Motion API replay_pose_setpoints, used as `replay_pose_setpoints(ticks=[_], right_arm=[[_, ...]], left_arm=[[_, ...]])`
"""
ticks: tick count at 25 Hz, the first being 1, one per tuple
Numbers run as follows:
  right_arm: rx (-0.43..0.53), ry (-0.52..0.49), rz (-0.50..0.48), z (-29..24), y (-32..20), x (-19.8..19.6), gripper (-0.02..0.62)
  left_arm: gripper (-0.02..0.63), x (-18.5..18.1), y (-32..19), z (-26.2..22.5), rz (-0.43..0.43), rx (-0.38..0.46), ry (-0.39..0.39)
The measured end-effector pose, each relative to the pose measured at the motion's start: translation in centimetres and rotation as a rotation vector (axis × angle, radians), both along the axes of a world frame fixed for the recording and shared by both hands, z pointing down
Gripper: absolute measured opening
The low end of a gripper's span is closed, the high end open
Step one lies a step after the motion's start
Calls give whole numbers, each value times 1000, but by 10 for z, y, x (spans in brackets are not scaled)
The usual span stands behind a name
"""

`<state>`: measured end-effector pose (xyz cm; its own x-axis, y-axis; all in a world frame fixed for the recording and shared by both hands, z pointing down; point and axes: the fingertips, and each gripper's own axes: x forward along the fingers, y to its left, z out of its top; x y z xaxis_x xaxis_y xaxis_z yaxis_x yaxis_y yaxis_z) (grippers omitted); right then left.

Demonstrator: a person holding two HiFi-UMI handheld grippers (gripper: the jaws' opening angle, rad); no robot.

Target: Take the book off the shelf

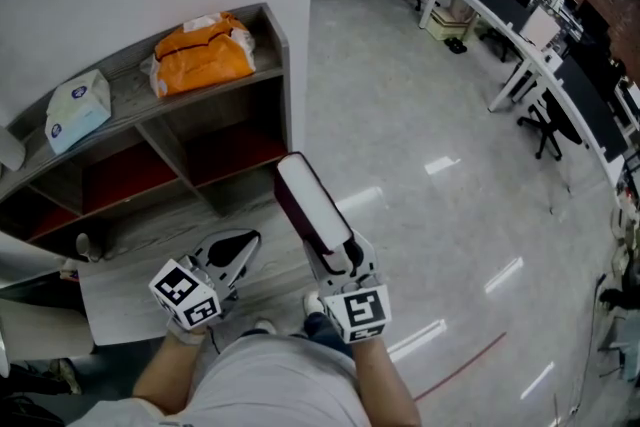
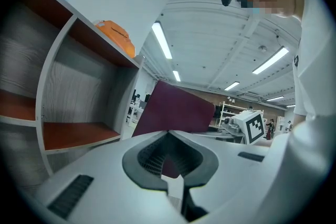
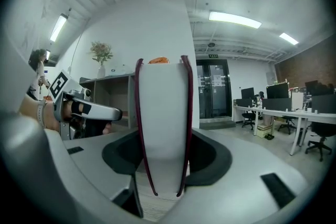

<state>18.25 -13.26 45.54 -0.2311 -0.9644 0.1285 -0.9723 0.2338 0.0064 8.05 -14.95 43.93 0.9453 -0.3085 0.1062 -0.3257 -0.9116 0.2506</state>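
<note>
So the book (image 1: 310,200) is already off the shelf (image 1: 272,50). It's sitting in the right tool (image 1: 338,253), clamped across its lower end, and it sticks up and away from the person toward about 11 o'clock in the head view, pale page edge facing the camera with the dark maroon cover down the side. The right gripper view makes it pretty obvious: the book (image 3: 161,113) stands upright dead centre, white pages with a thin maroon cover line on each side, and the right tool (image 3: 163,157) has both jaws pressed against those covers. The left tool (image 1: 232,257) hangs at about 9 o'clock of the book, near it but not touching. In its own view the left tool (image 2: 169,134) has its tips pinched together with nothing between them, and the maroon cover (image 2: 176,110) just shows up behind, tilted. The shelf is up at 10 o'clock in the head view, the cubbies I can see bare with reddish boards inside. On top of it there's an orange bag (image 1: 203,53) and a pale tissue pack (image 1: 77,108), well apart from each other.
</note>
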Motion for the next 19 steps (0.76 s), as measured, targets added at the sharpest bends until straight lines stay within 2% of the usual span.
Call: replay_pose_setpoints(ticks=[19], right_arm=[[-3, -23, 25, 0, -9, 8, 224]], left_arm=[[15, 3, -12, 1, 7, -6, -1]])
